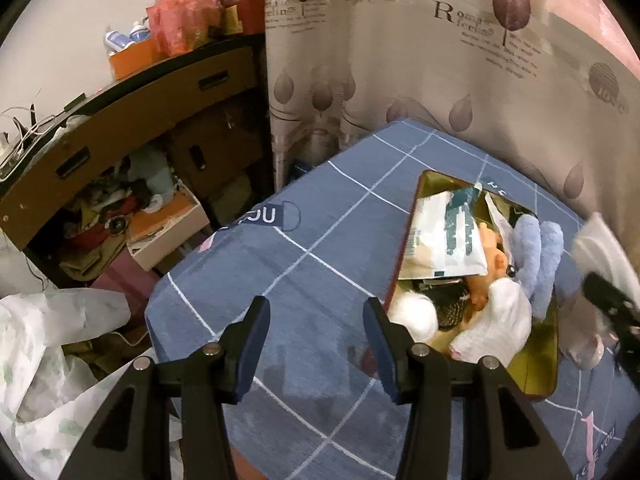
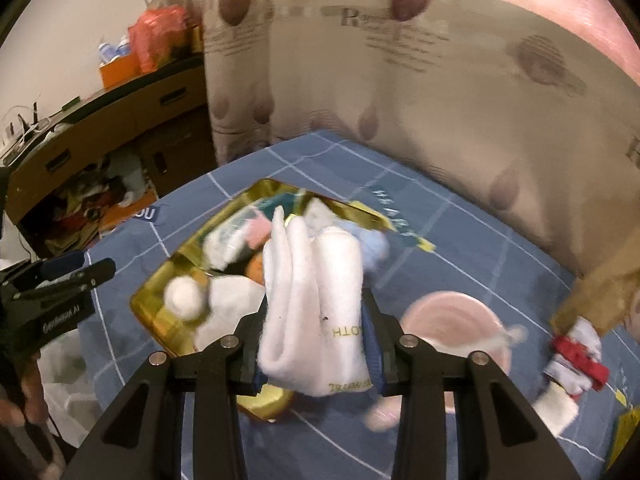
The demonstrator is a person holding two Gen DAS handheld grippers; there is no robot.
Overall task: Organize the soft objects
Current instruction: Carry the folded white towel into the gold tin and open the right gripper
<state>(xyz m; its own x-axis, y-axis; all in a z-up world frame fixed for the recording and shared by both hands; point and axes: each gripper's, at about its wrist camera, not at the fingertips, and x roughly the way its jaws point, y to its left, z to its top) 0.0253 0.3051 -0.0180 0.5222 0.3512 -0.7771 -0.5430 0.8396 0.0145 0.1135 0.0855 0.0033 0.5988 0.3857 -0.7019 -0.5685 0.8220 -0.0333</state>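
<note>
Blue checked cloth (image 1: 320, 248) covered the table, with a leaf-print curtain (image 1: 400, 60) behind it.
The right gripper (image 2: 316, 320) had its jaws clamped on a folded white towel (image 2: 316, 304) above the gold tin (image 2: 168, 280) of soft things; the left gripper (image 1: 316, 344) hung over bare cloth, jaws wide. A cluttered brown desk (image 1: 132, 120) stood to the left.

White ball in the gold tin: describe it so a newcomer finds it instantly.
On the blue checked tablecloth lies an open gold metal tin stuffed with soft items. At the corner nearest the left hand-held gripper sits the fluffy white round ball. It is the only plain sphere; its neighbours are folded cloths and packets.
</note>
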